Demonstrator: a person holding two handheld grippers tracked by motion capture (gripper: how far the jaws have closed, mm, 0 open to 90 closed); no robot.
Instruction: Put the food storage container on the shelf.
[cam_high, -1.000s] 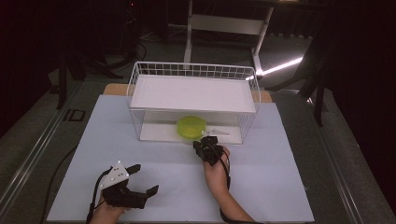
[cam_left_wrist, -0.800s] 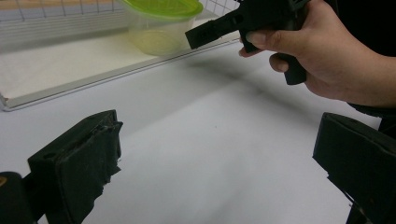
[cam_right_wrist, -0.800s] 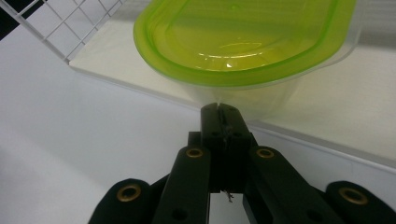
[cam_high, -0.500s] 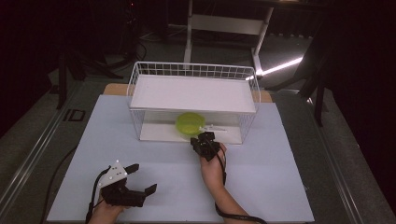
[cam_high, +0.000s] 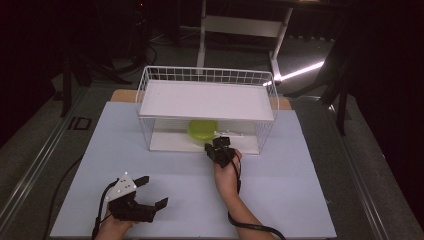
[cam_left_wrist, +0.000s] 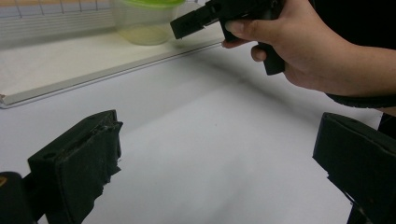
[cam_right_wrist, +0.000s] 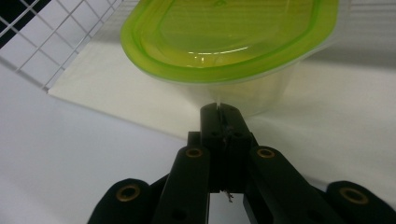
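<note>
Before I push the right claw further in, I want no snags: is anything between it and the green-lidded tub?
Nothing visible. The right claw, jaws together, sits right at the tub on the rack's lower shelf, coming through the rack's open front. The left claw is open, far off.

Looks like a lab or recording studio setup: white-covered counter (cam_high: 300, 190) lit up, dark floor all around it, cables behind it, and a white stand frame (cam_high: 240, 25) beyond its far edge.

The wire rack's (cam_high: 145, 100) upper shelf (cam_high: 207, 100) roofs the container (cam_high: 202, 129), leaving only the open front. The right gripper (cam_high: 218, 149) occupies that gap. Bare table (cam_high: 280, 180) lies around.
</note>
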